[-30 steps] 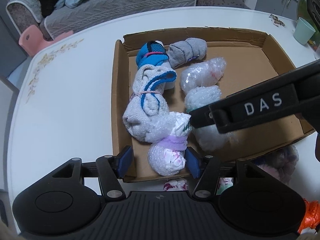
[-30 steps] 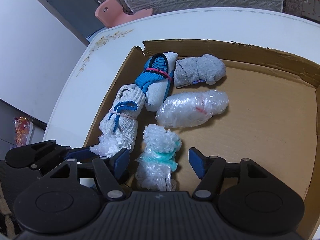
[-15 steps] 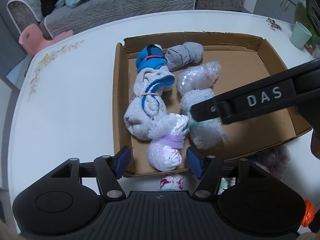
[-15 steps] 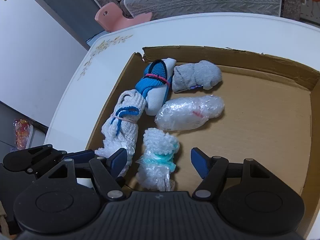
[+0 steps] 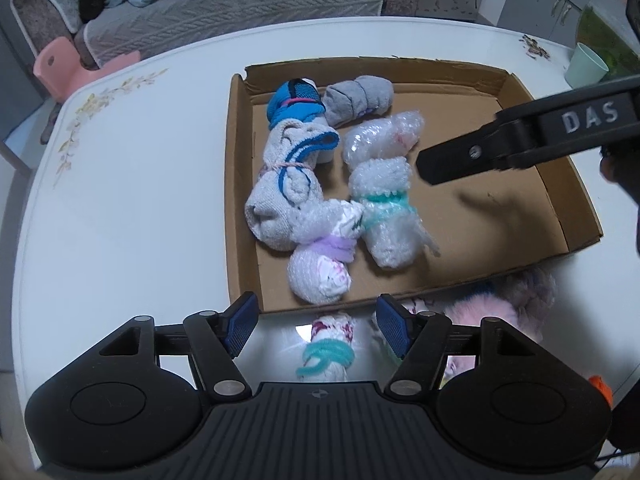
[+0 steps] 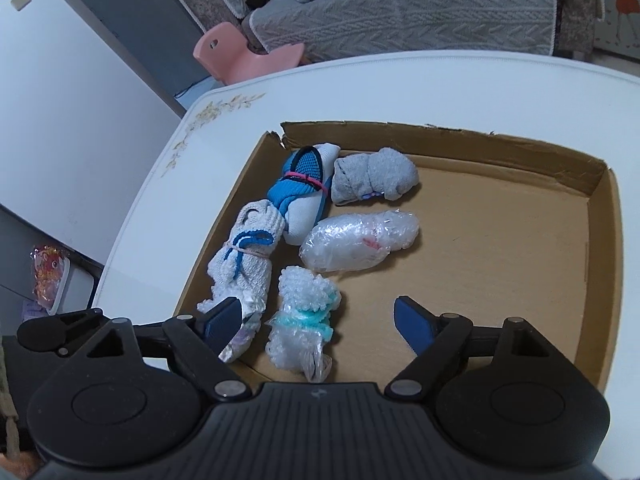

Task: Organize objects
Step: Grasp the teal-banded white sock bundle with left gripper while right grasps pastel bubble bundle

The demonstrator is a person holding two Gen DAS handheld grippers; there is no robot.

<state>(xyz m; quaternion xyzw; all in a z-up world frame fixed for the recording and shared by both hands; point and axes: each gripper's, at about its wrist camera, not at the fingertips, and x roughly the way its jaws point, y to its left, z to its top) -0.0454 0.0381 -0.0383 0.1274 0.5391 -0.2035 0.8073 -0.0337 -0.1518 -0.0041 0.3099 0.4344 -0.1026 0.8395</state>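
Right gripper (image 6: 316, 320) hangs with jaws spread, empty, over the teal-banded bubble-wrap bundle (image 6: 302, 316), which lies between its fingers on the cardboard box (image 6: 500, 240) floor. Left gripper (image 5: 316, 322), also spread and empty, sits just outside the near wall above a teal-tied bundle (image 5: 328, 350) on the white table (image 5: 120, 184).

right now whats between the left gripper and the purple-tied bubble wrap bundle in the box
In the left wrist view, only the cardboard box's near wall stands between the open left gripper and the purple-tied bundle.
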